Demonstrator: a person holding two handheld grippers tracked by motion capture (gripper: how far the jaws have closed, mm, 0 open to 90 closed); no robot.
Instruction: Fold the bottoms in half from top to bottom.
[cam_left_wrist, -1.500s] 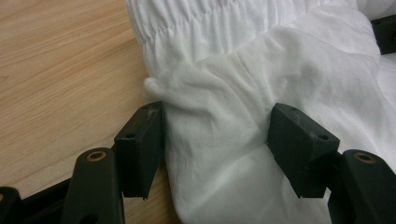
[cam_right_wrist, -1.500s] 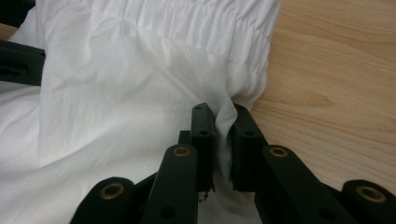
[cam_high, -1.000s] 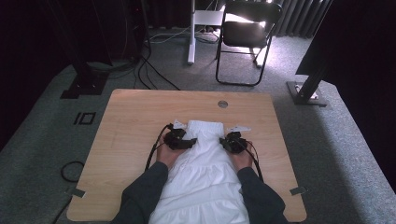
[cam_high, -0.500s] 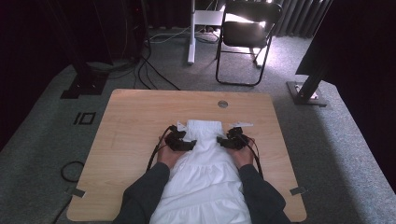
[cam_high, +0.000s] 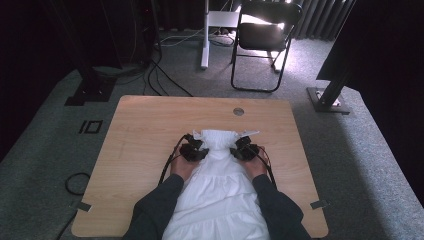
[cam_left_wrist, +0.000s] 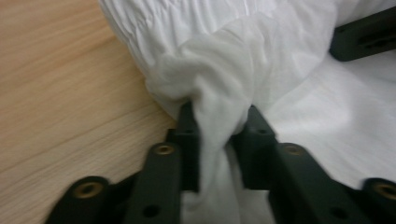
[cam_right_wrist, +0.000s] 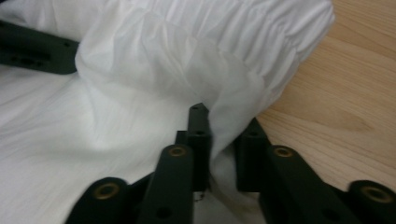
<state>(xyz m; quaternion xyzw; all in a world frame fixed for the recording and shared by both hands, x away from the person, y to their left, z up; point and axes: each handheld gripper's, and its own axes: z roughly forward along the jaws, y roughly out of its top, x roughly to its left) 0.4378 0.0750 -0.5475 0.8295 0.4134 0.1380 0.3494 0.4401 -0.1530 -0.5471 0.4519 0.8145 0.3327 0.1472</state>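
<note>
The garment (cam_high: 220, 195) is plain white, with a fine gathered ribbing along its top edge. Both the left gripper (cam_high: 196, 151) and right gripper (cam_high: 243, 150) are black, with brass-coloured rivets. The table (cam_high: 145, 130) is light wood with a pale grain. The sleeves (cam_high: 155, 210) are dark grey, the carpet (cam_high: 45, 145) speckled grey-green, and the folding chair (cam_high: 265, 37) black.

White gathered garment (cam_high: 220, 185) lies bunched on table (cam_high: 145, 130).

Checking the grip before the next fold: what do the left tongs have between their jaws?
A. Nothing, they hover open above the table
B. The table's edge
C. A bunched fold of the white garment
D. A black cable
C: in the left gripper view, the left tongs pinch a gathered fold of the white garment.
</note>
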